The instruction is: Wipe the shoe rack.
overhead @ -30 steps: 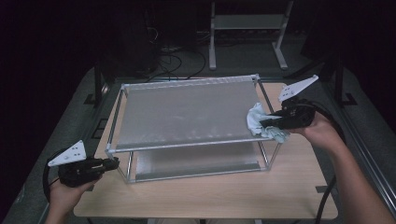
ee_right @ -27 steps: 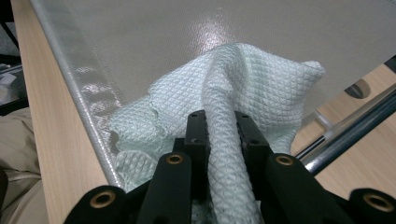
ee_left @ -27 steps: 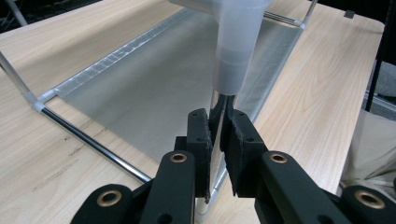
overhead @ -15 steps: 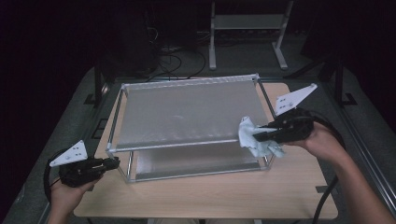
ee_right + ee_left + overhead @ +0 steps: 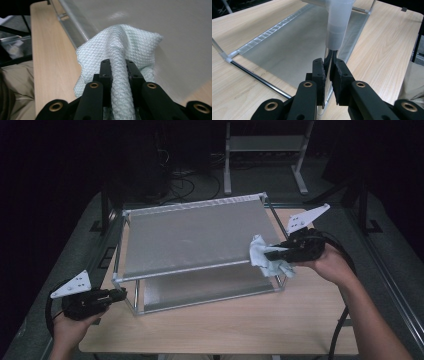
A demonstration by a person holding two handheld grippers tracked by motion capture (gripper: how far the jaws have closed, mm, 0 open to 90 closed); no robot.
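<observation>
Wooden table, light grain, in a dark room. On it, one two-tier rack of thin metal tubing with pale plastic corner joints; the upper shelf is a flat grey sheet tilted slightly toward the person, the lower shelf a like sheet close to the tabletop. Nothing stands on the lower shelf as far as it can be seen. One pale blue-green cloth with a diamond weave, crumpled, lying against the near right corner of the upper shelf and hanging partly over its front edge; the right gripper view has it bunched on the grey sheet beside the shelf's rail. Right gripper, held in the person's right hand at the rack's right side: jaws closed tight on a rolled fold of the cloth, which bulges up between them. Left gripper, held in the left hand at the rack's near left corner: jaws drawn close on the upright corner post, a shiny metal rod running up into a translucent plastic sleeve, the pads pressing either side of the rod. A grey three-cornered plate rides on each gripper, and a black cable trails from each. Behind the table, a metal stand and loose floor cables, dim.
</observation>
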